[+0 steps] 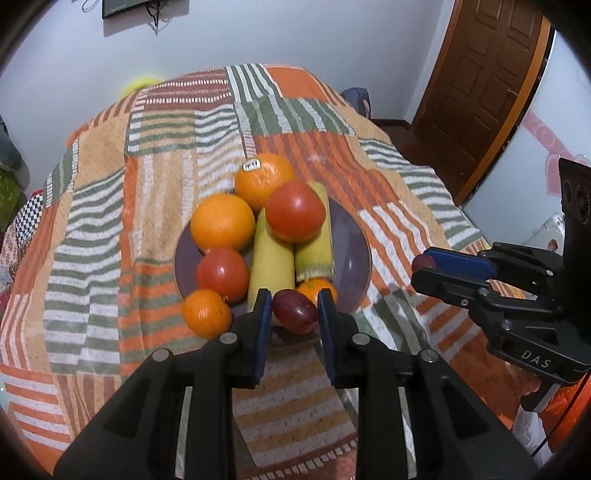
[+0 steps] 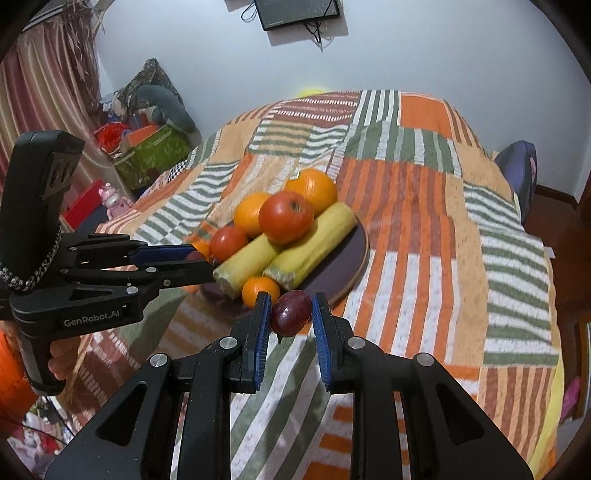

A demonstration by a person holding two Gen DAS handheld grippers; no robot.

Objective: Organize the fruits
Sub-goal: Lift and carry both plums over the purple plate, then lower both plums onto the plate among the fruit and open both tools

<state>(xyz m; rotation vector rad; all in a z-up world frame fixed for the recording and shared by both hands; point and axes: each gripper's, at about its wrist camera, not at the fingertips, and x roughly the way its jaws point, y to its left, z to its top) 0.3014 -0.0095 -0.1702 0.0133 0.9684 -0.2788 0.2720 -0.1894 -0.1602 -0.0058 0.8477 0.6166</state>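
Note:
A purple plate (image 1: 351, 254) on a patchwork cloth holds oranges (image 1: 222, 221), tomatoes (image 1: 295, 210), two pale yellow corn pieces (image 1: 271, 266) and small tangerines (image 1: 206, 313). My left gripper (image 1: 293, 312) is shut on a dark red plum (image 1: 295, 311) at the plate's near rim. My right gripper (image 2: 290, 314) is shut on another dark red plum (image 2: 290, 312) just in front of the plate (image 2: 351, 266). The right gripper also shows at right in the left view (image 1: 424, 264), holding its plum (image 1: 423, 263). The left gripper shows at left in the right view (image 2: 199, 260).
The cloth-covered table (image 1: 147, 192) spreads around the plate. A wooden door (image 1: 480, 74) stands at the back right. Boxes and cushions (image 2: 147, 140) are piled by a curtain at the left. A screen (image 2: 299, 11) hangs on the wall.

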